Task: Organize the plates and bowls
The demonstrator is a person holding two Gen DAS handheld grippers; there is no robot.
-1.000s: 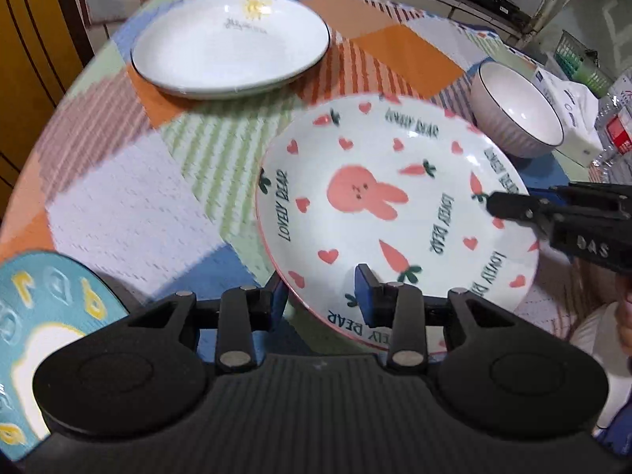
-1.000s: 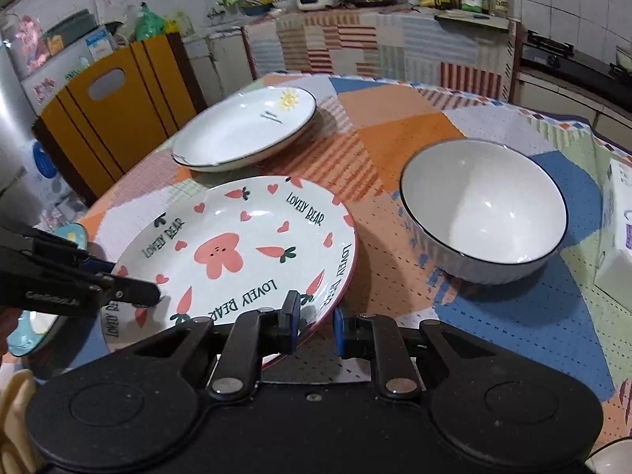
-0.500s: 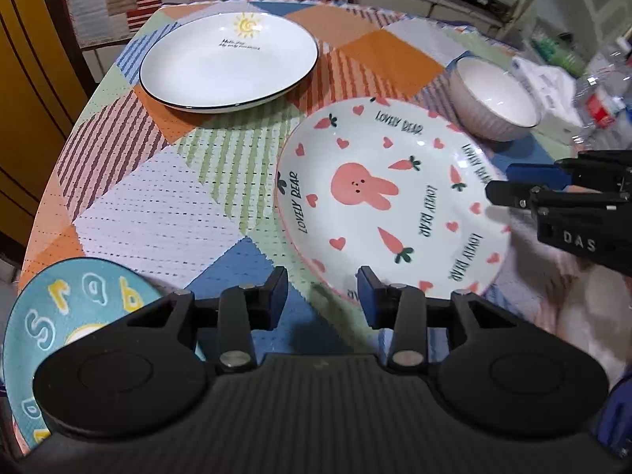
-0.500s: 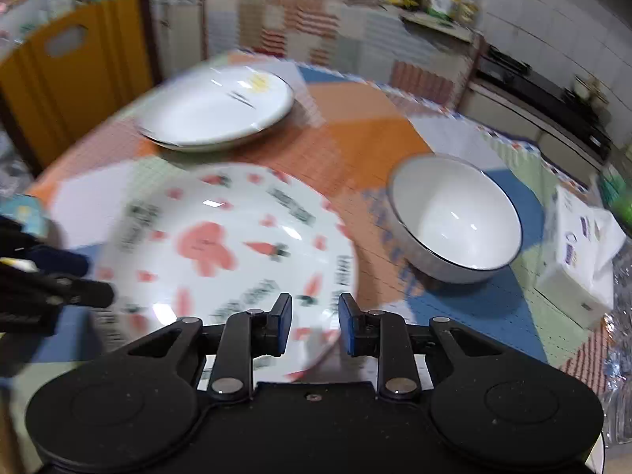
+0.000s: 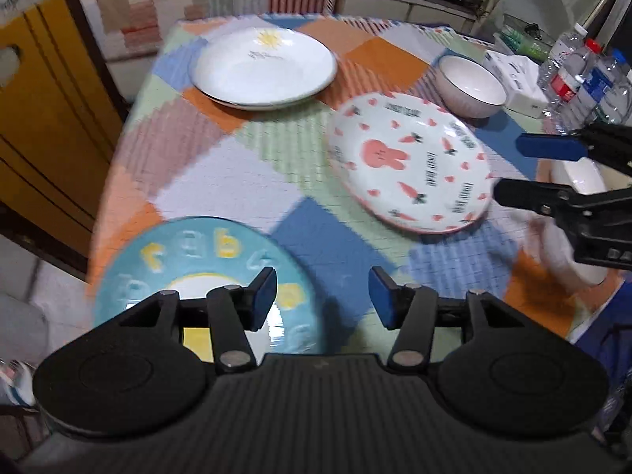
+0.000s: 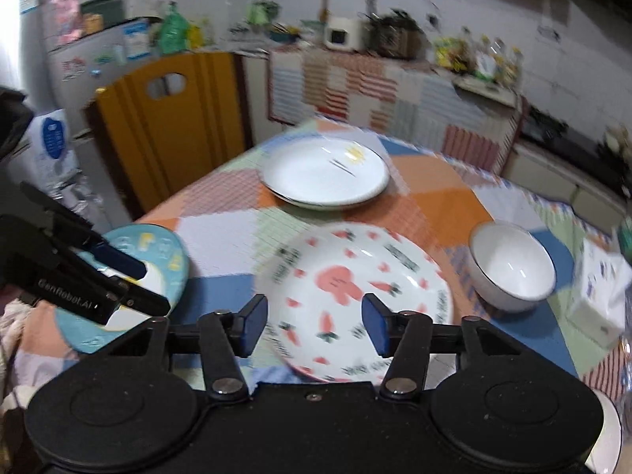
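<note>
Lying on the patchwork tablecloth are three plates and one bowl in plain sight, all with nothing inside them. The rabbit plate with carrots and hearts is sitting near the middle of the table, and its far edge is looking a little raised, though blur is making this uncertain. The white plate with a sun is resting at the far side; a second rim is showing under it, so it is possibly two stacked. The blue plate with letters is lying at the near left edge, and the small white bowl is standing upright just beyond the rabbit plate. Another white dish is partly hidden behind the right gripper.

The left gripper is hovering with its jaws spread wide and holding nothing, above the near edge of the blue plate. The right gripper is likewise gaping wide and empty, over the near rim of the rabbit plate. Plates being round, no long axis is showing.
</note>
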